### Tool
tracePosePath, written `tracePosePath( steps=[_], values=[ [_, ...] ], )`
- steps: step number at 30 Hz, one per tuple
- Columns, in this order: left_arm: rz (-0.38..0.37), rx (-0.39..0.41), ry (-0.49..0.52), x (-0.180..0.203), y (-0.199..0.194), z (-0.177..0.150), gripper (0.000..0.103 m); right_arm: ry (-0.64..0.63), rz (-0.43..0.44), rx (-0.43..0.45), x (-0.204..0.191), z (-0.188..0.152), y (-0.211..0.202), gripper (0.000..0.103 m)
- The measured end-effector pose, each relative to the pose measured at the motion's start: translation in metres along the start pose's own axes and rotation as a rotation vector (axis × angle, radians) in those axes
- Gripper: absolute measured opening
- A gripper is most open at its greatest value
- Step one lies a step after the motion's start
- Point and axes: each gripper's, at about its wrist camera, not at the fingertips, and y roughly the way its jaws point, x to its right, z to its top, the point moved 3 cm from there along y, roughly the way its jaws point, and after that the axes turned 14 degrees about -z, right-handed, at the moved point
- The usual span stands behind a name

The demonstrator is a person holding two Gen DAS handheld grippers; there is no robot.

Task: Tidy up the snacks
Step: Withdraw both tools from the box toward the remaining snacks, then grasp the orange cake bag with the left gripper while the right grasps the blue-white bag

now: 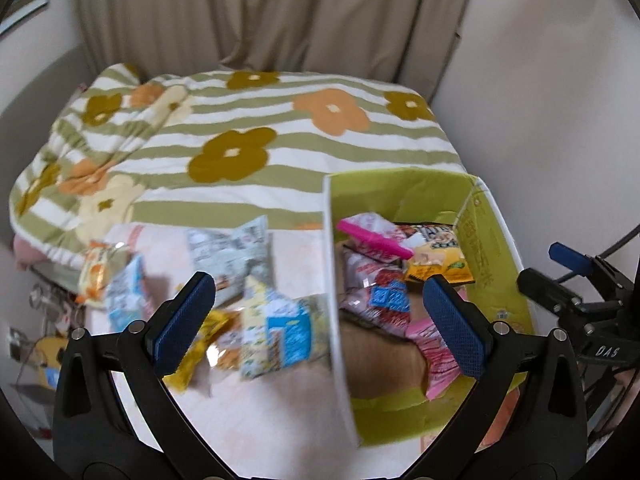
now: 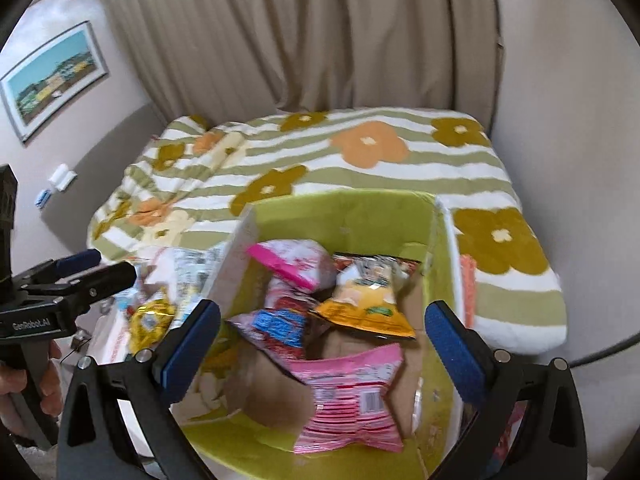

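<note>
A green cardboard box [image 2: 360, 216] stands on the bed and holds several snack packets: a pink-striped packet [image 2: 352, 396], an orange packet [image 2: 368, 308], a red-and-blue packet [image 2: 280, 328] and a pink-topped packet [image 2: 292, 264]. The box [image 1: 492, 236] shows at right in the left wrist view. Loose packets lie left of it: a blue-and-yellow packet [image 1: 280, 328], a grey packet [image 1: 236, 248], a yellow packet [image 1: 204, 344]. My left gripper [image 1: 320, 320] is open and empty above the box's left wall. My right gripper [image 2: 324, 344] is open and empty over the box.
A striped flowered quilt [image 1: 256, 144] covers the bed behind the box. Beige curtains [image 2: 320, 40] hang at the back. A framed picture [image 2: 52, 76] hangs on the left wall. The right gripper [image 1: 576, 292] shows at the right edge of the left wrist view.
</note>
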Motion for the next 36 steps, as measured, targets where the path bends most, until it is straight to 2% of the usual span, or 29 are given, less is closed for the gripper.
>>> tracePosePath(
  steps=[3,8,13,18,24,29,36],
  values=[
    [0.056,0.017,-0.025,-0.017,-0.023,-0.007,0.103,-0.022,0.052,0.03,-0.016,0.003,-0.011,0.102],
    [0.104,0.048,-0.088,-0.059,-0.054,-0.016,0.103,-0.041,0.105,0.065,-0.049,0.006,-0.021,0.102],
    [0.132,0.058,-0.162,-0.122,-0.081,-0.02,0.103,-0.092,0.128,0.064,-0.092,0.006,-0.019,0.102],
    [0.165,0.04,-0.179,-0.189,-0.09,-0.017,0.103,-0.13,0.123,0.051,-0.142,0.004,-0.008,0.102],
    [0.147,-0.038,-0.182,-0.27,-0.08,-0.007,0.103,-0.121,0.131,-0.005,-0.214,0.004,0.017,0.102],
    [0.106,-0.133,-0.17,-0.33,-0.051,-0.001,0.103,-0.111,0.148,-0.068,-0.279,0.003,0.05,0.102],
    [0.026,-0.26,-0.149,-0.376,0.011,0.0,0.103,-0.128,0.128,-0.159,-0.343,-0.011,0.105,0.102]
  ],
)
